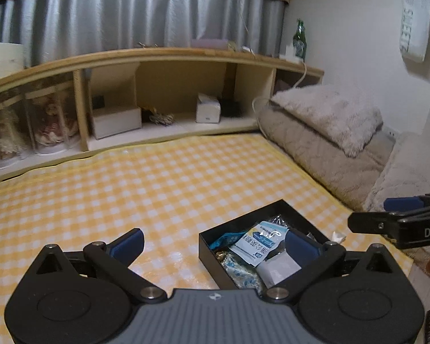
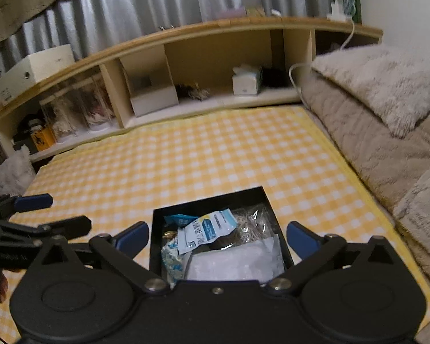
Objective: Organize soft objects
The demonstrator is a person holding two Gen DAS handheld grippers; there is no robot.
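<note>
On the left wrist view, the left gripper [image 1: 213, 242] is hanging wide open over the checked cloth [image 1: 157, 177], holding nothing. Its right finger [image 1: 299, 248] is covering part of the black box [image 1: 243, 223], so the near right corner of the box is hidden. Packets [image 1: 261, 240] are lying piled inside the box; a white-and-blue one is lying on top, and those beneath are showing only as scraps of foil and clear film, too overlapped to tell apart. The gripper body is cutting off the near side of the box. The right gripper [image 1: 369, 215] is entering at the right edge, only its tips in frame. Cloth to the left and beyond the box is lying bare up to the shelf [image 1: 157, 57]. Bedding [image 1: 324, 132] is bordering the cloth on the right.

On the right wrist view, the right gripper [image 2: 218, 238] is also spread wide and holding nothing, its fingers straddling the box [image 2: 209, 197] from above. Packets [image 2: 212, 229] are filling the box; a clear bag [image 2: 238, 263] is lying nearest, its near edge hidden by the gripper body. The left gripper [image 2: 48, 215] is showing at the left edge, open, over the cloth [image 2: 215, 149] beside the box. The far box rim is standing clear, with open cloth running from it to the shelf [image 2: 215, 28]. Bedding [image 2: 372, 120] is closing off the right side. Items in the shelf bays are dim and blurred.
</note>
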